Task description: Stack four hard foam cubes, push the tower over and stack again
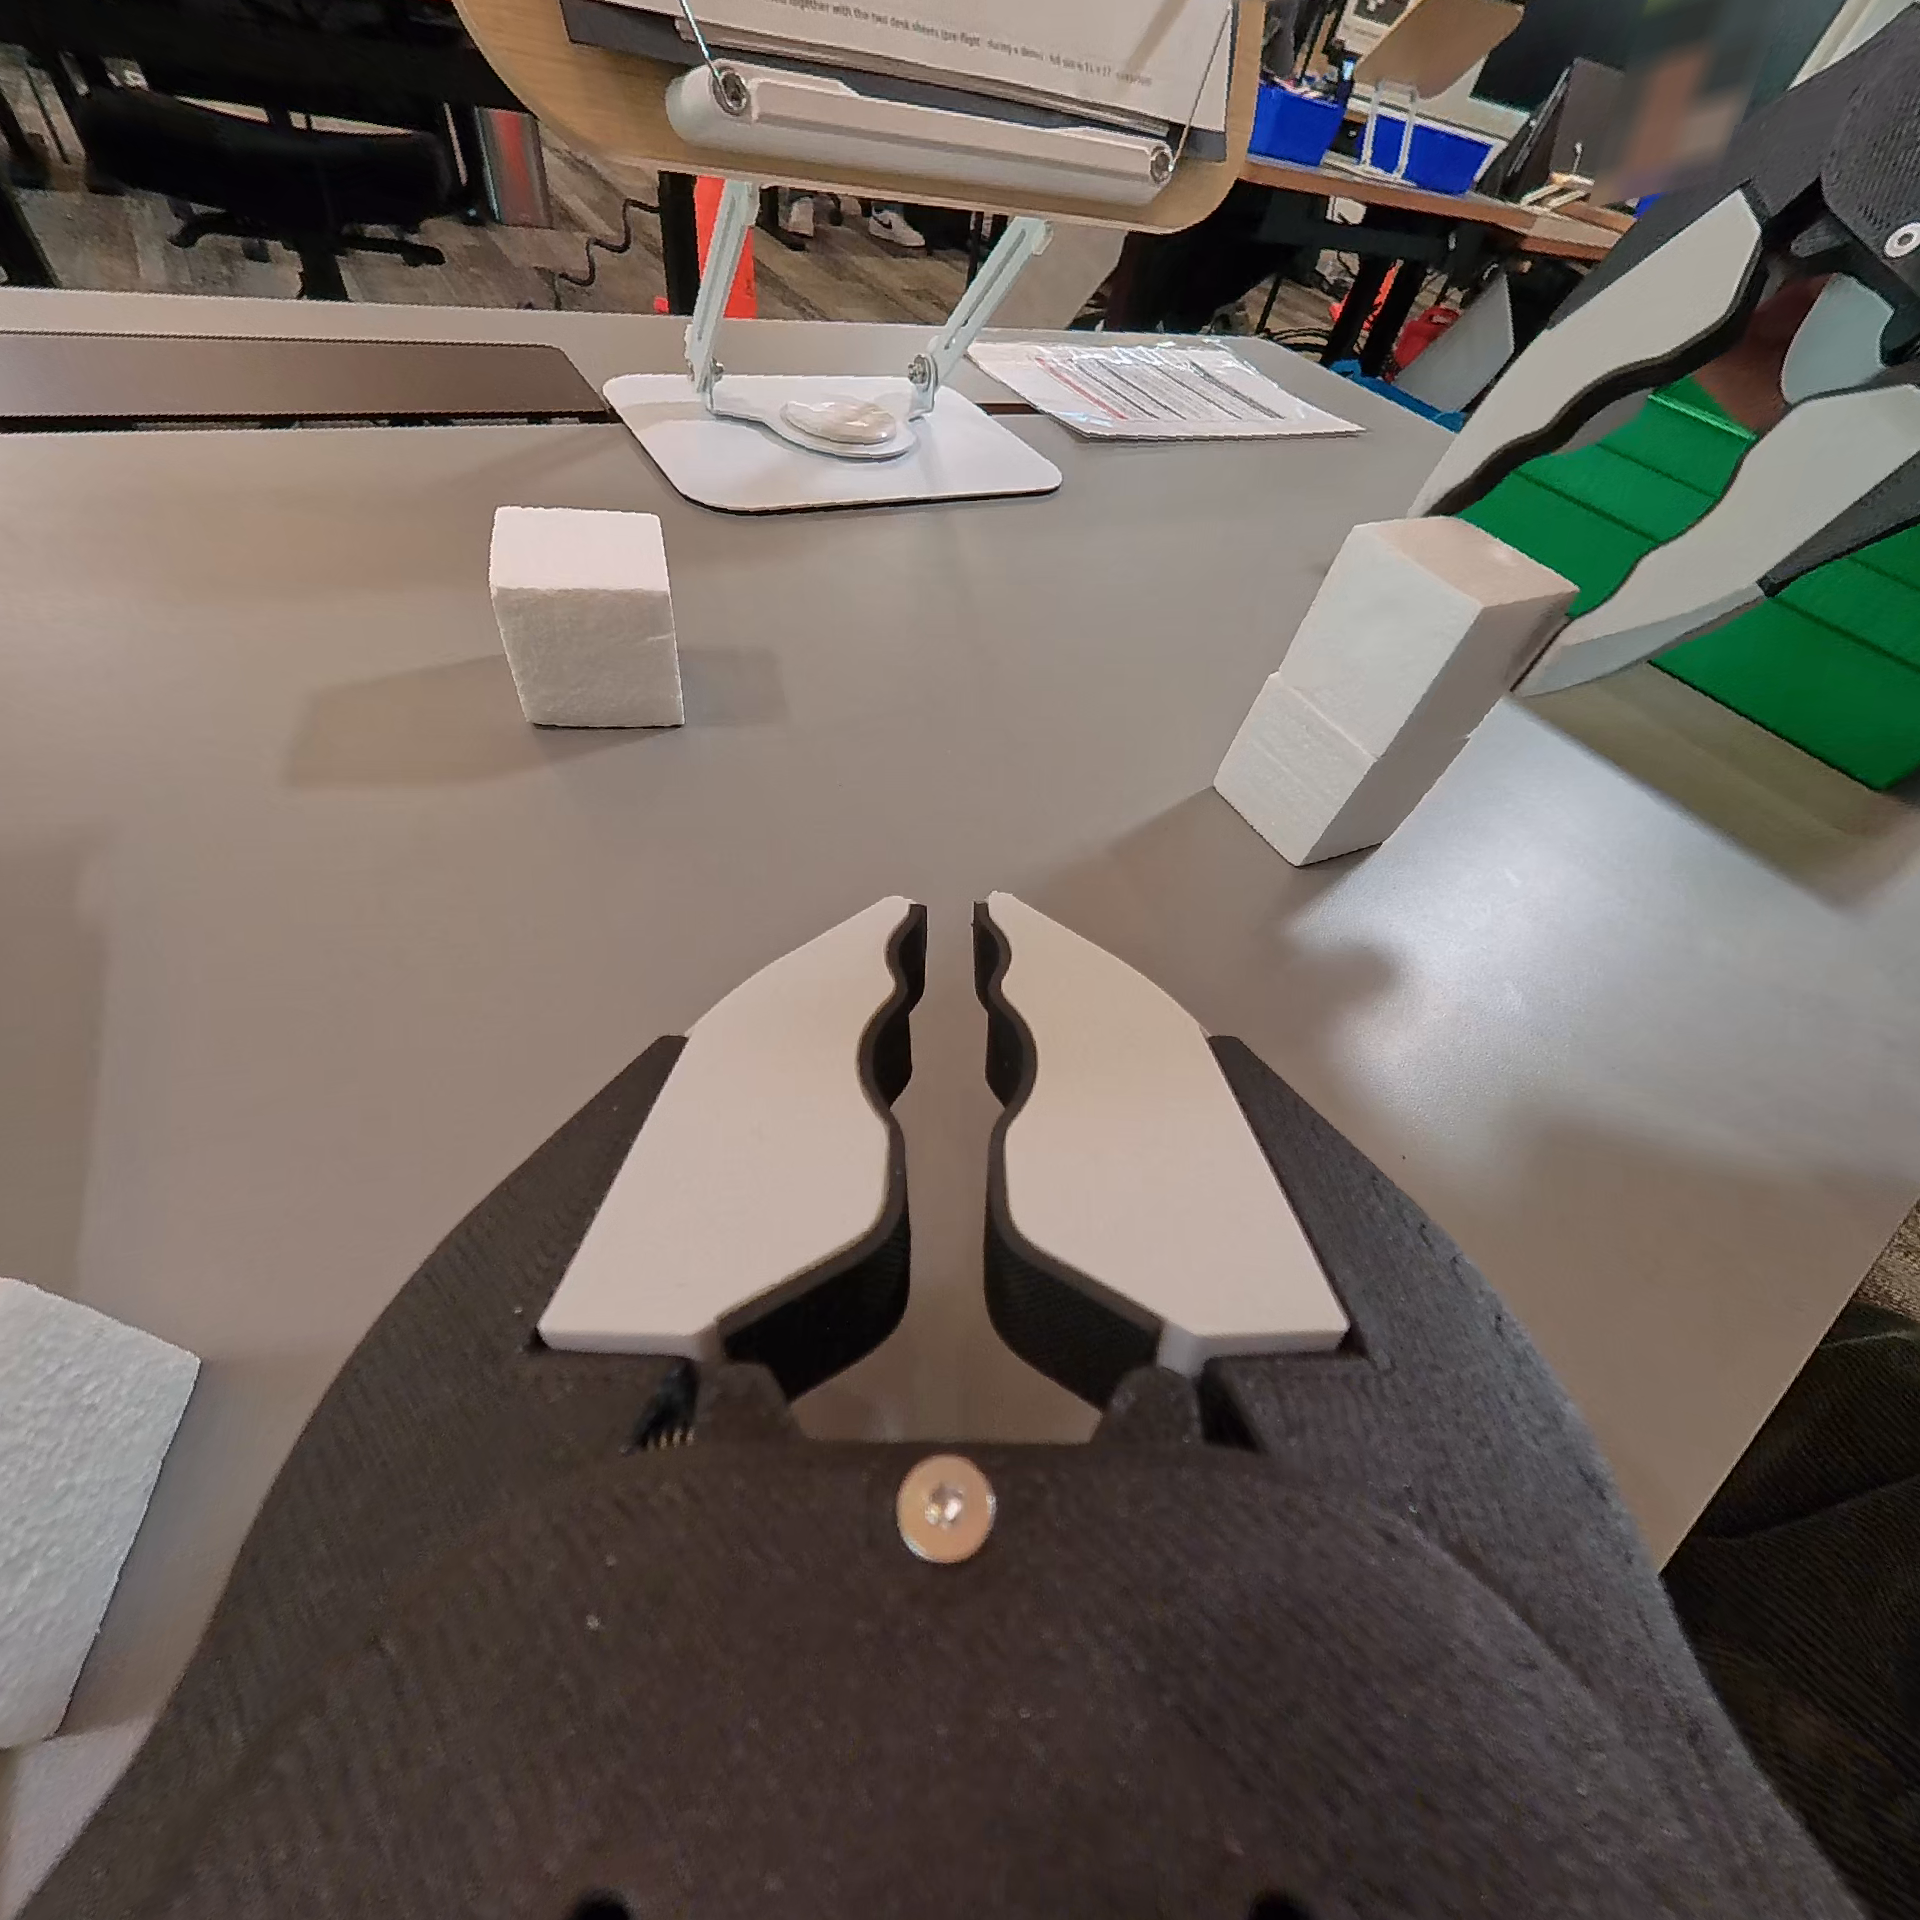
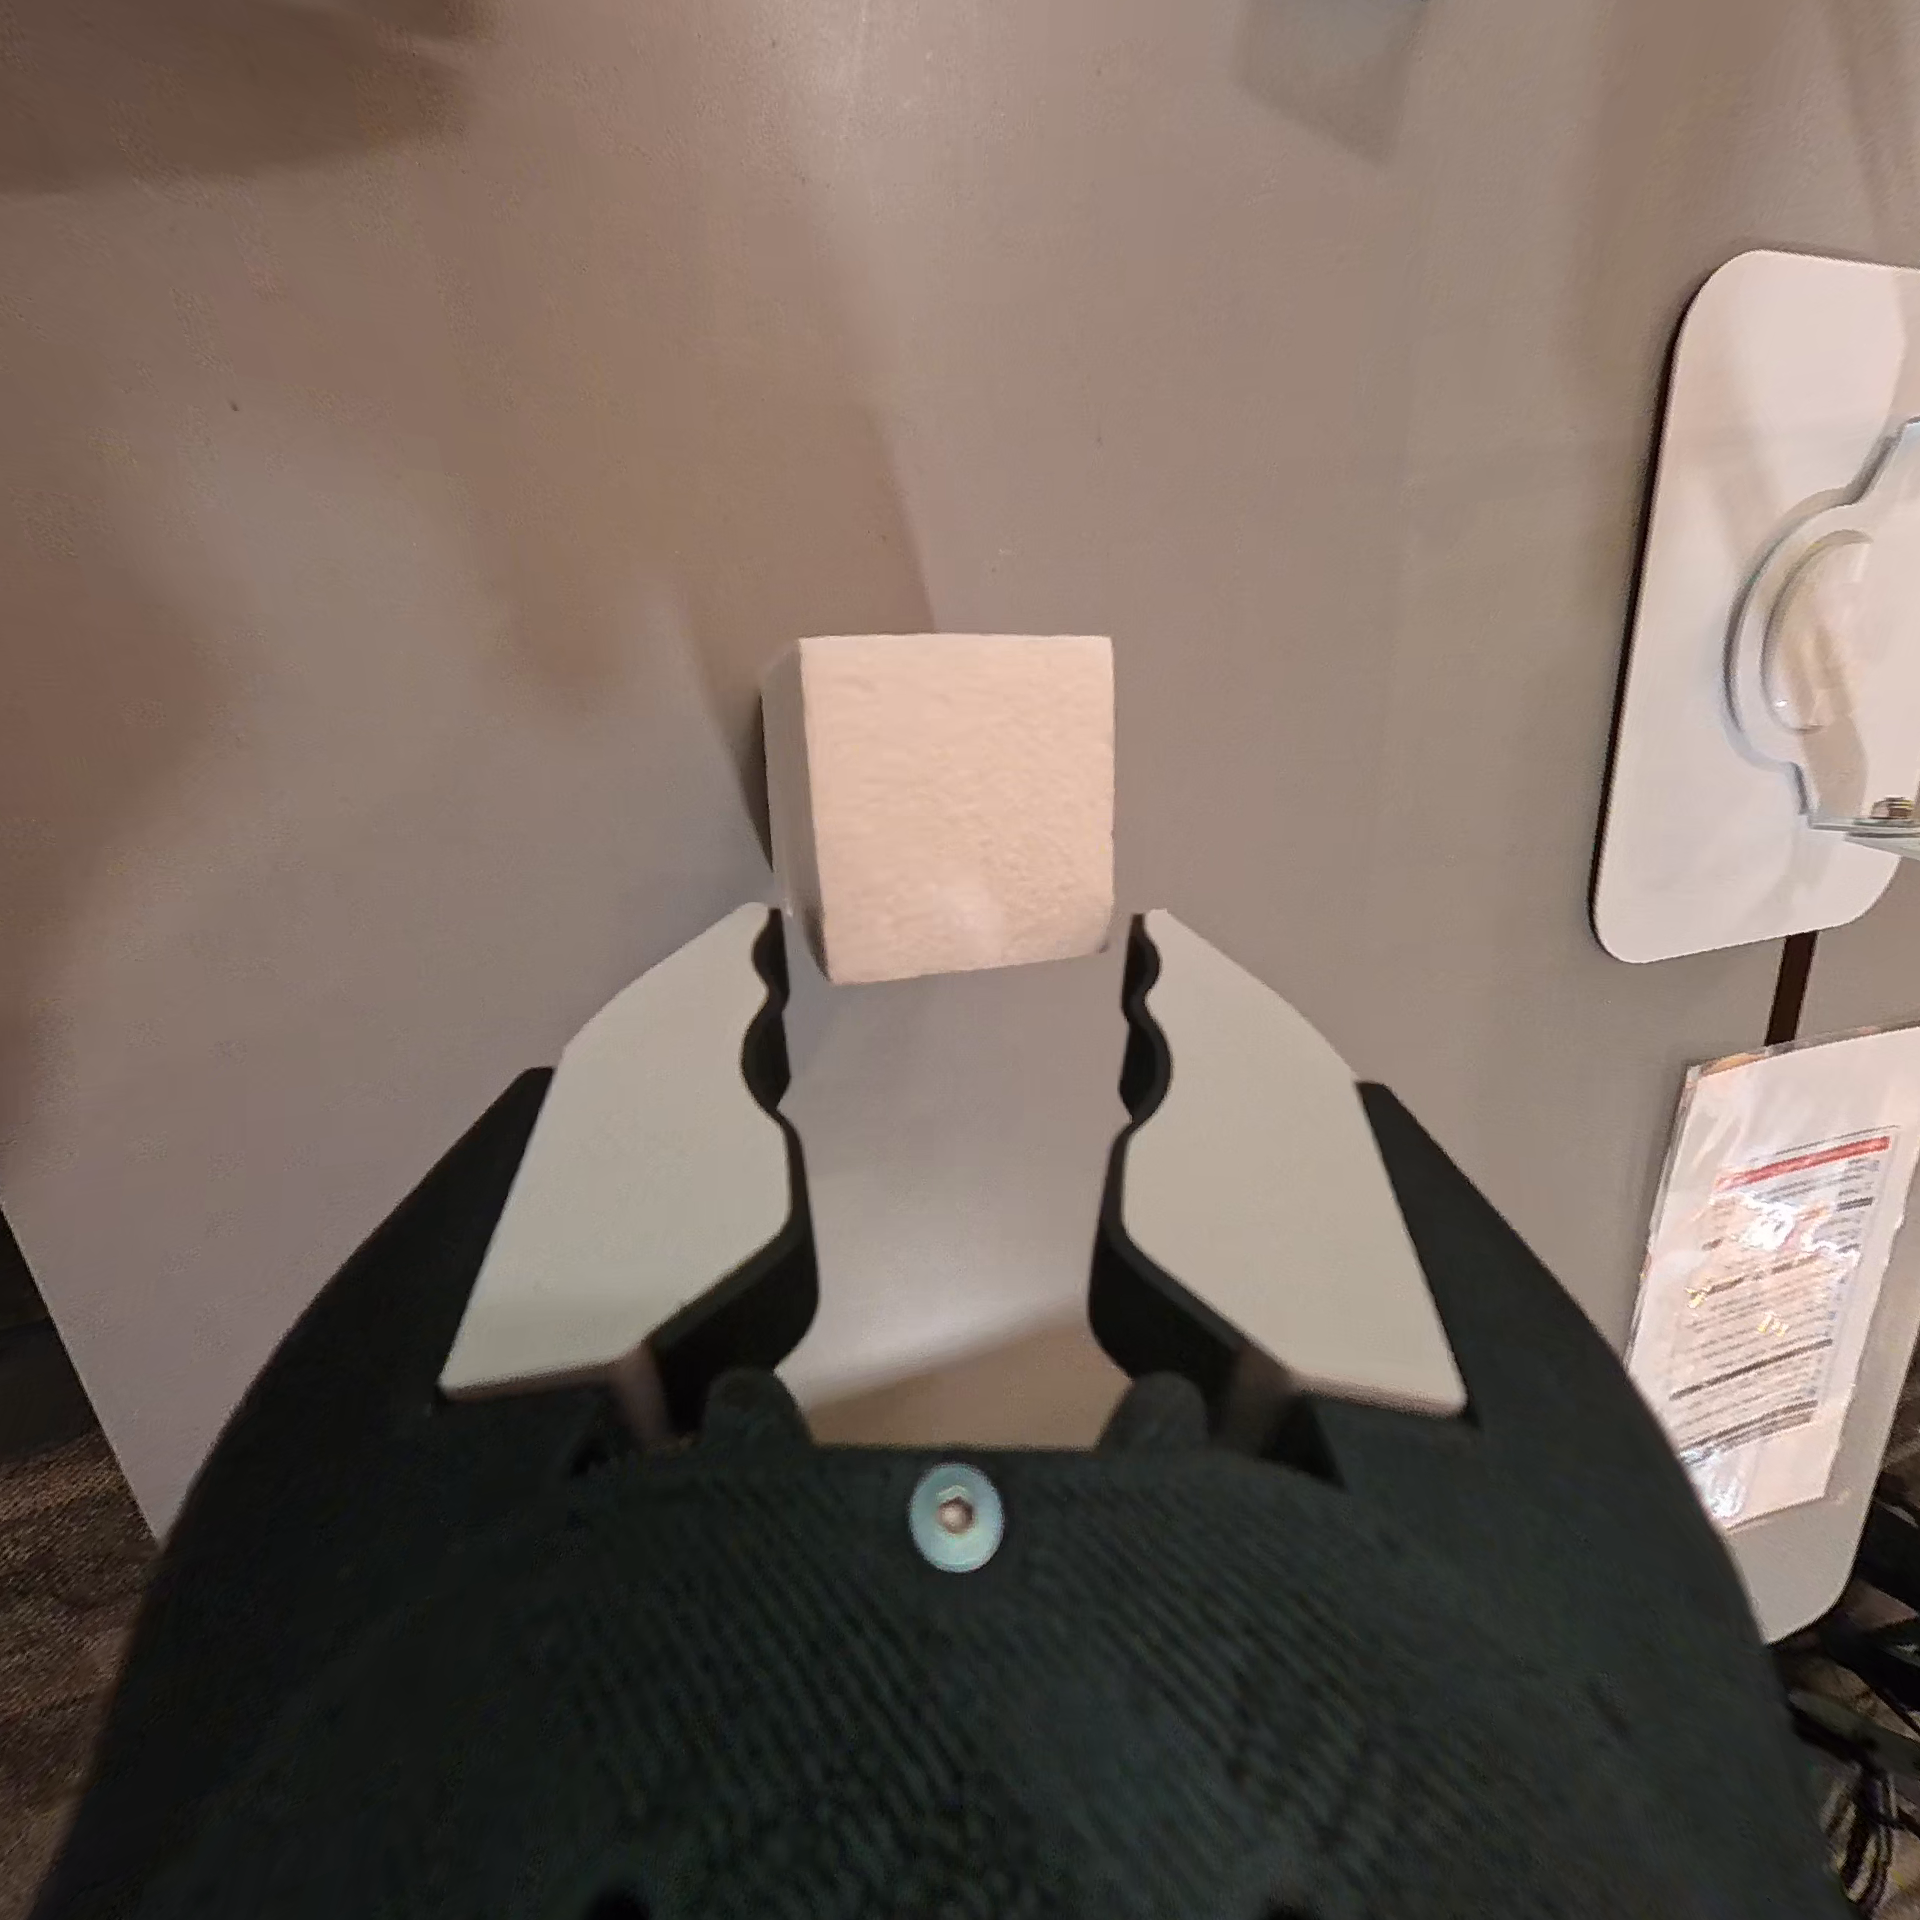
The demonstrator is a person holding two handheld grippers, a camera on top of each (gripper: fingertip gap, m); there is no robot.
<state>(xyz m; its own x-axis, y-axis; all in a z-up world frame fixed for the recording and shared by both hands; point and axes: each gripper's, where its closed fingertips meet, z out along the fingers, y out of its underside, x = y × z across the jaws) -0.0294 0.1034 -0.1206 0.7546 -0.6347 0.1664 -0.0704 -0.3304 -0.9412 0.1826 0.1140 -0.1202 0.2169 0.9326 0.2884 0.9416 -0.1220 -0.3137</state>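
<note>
My left gripper (image 1: 948, 914) hangs low over the grey table (image 1: 935, 748), shut to a thin slit and empty. A white foam cube (image 1: 587, 618) stands ahead to its left. A stack of two foam cubes (image 1: 1351, 717) stands ahead to the right. My right gripper (image 1: 1501, 592) reaches over that stack from the right. In the right wrist view it (image 2: 956, 925) is open, pointing down, with its fingertips (image 2: 764, 930) on either side of the near edge of the top cube (image 2: 951, 810), not closed on it. Part of another foam block (image 1: 73, 1507) shows at the lower left.
A document stand with a white base plate (image 1: 997, 468) stands at the back of the table; it also shows in the right wrist view (image 2: 1714, 831). A sheet in a plastic sleeve (image 1: 1164, 390) lies beside it. A green box (image 1: 1787, 665) sits beyond the table's right edge. Left tips to right tips: about 20 centimeters.
</note>
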